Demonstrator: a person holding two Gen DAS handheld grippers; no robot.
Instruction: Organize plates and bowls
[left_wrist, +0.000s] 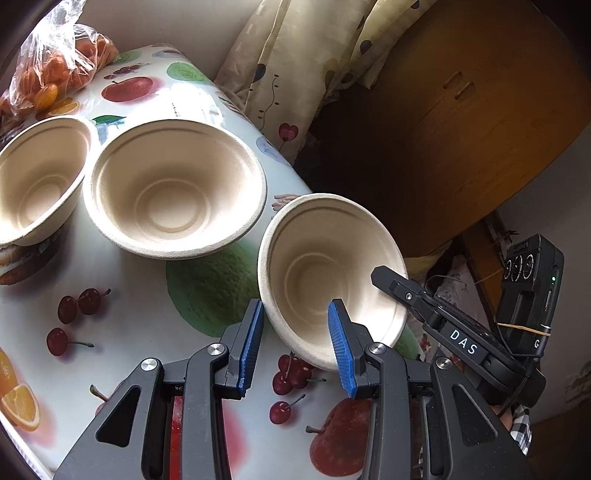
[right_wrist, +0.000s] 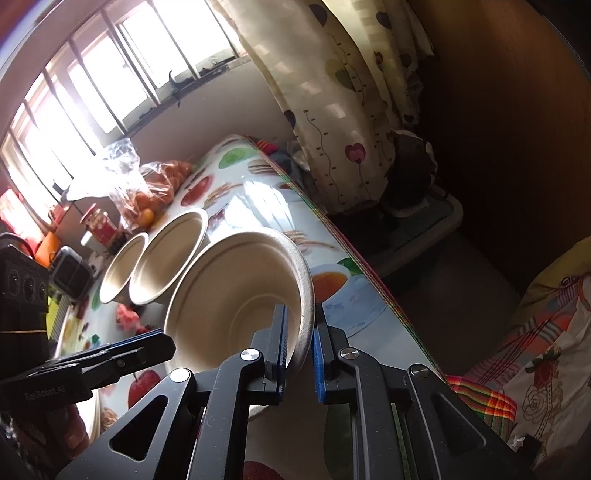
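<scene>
At the table (left_wrist: 155, 332) edge, the right gripper (right_wrist: 299, 328) is pinching the tilted bowl's (right_wrist: 236, 295) rim while the left gripper (left_wrist: 295, 332) is straddling its near rim, part-open, pads apart from it.

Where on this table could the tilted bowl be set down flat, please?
The widest bare patch of tablecloth lies in front of the middle bowl, left of the tilted bowl that the right claw grips by its rim. The far corner by the bag of oranges is crowded, and the left bowl sits close beside the middle one.
</scene>
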